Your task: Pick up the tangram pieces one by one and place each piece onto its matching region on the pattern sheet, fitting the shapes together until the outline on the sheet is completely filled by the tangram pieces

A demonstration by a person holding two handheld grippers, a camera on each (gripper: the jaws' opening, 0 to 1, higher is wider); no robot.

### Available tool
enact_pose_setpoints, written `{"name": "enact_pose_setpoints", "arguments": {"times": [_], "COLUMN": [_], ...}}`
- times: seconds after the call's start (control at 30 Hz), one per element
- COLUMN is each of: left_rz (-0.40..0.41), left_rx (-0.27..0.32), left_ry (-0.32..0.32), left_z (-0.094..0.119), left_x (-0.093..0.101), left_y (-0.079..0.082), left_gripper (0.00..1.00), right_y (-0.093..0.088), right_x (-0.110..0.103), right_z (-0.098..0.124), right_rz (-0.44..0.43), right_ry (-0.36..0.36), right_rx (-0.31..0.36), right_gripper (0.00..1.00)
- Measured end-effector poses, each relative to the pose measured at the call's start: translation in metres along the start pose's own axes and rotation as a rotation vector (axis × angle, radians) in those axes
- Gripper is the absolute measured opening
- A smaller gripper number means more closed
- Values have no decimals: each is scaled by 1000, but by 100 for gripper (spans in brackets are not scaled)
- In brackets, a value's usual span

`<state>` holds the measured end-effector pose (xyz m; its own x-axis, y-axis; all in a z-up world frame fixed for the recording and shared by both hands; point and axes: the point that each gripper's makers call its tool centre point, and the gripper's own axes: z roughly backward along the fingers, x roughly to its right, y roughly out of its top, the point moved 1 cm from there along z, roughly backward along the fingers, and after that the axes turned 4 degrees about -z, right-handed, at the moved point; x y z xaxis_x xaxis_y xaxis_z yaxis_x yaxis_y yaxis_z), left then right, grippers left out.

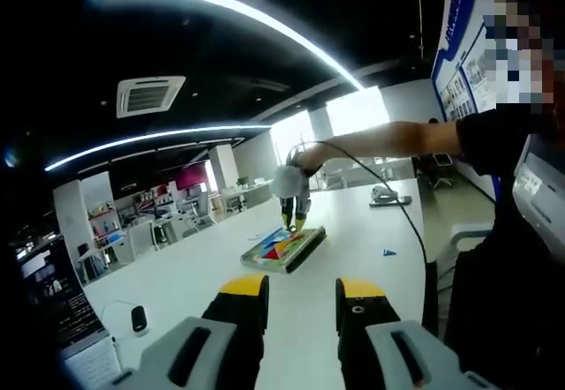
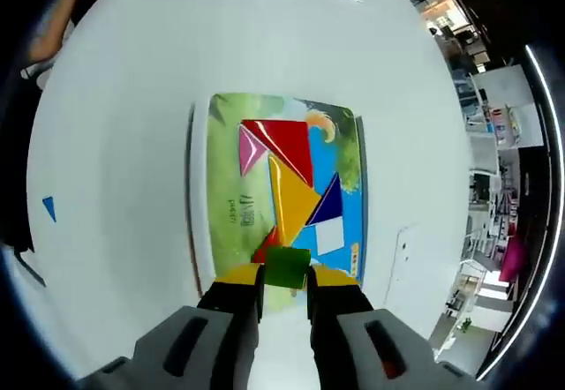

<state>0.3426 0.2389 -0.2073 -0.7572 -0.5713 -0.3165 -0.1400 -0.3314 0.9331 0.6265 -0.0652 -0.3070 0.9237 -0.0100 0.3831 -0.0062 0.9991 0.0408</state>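
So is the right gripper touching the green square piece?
Touching. In the right gripper view, the right gripper has its yellow-tipped jaws pressed on both sides of the green square tangram piece.

A dark ceiling (image 1: 265,63) fills the upper half of the left gripper view, crossed by two long curved light strips (image 1: 265,19) and carrying a square air-conditioning vent (image 1: 148,95) at upper left. Bright windows (image 1: 340,116) glow at centre right, with a blue-and-white poster board (image 1: 463,63) on the wall at upper right. Desks and shelves (image 1: 168,218) crowd the middle left, near a magenta wall panel (image 1: 190,176). The white worktop (image 1: 353,240) spreads across the lower centre. In the right gripper view the white worktop (image 2: 132,81) takes most of the frame, with more office furniture (image 2: 494,116) along the right edge.
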Motion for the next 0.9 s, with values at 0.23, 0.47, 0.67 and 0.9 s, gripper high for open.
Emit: {"name": "enact_pose_setpoints", "arguments": {"times": [0.23,0.47,0.67,0.9], "left_rz": [0,1,0,0], "left_rx": [3,6,5,5], "left_ry": [4,5,2,4], "left_z": [3,2,2,3], "left_x": [-1,0,1,0], "left_y": [0,0,1,0], "left_gripper": [32,32,32,32], "right_y": [3,1,5,5], "right_x": [20,26,28,28], "right_z": [-10,-21,-28,-33], "right_rz": [36,141,184,203], "right_ry": [-75,-126,-126,-131], "right_rx": [-22,-65,-59,-61], "right_gripper": [21,21,21,21]}}
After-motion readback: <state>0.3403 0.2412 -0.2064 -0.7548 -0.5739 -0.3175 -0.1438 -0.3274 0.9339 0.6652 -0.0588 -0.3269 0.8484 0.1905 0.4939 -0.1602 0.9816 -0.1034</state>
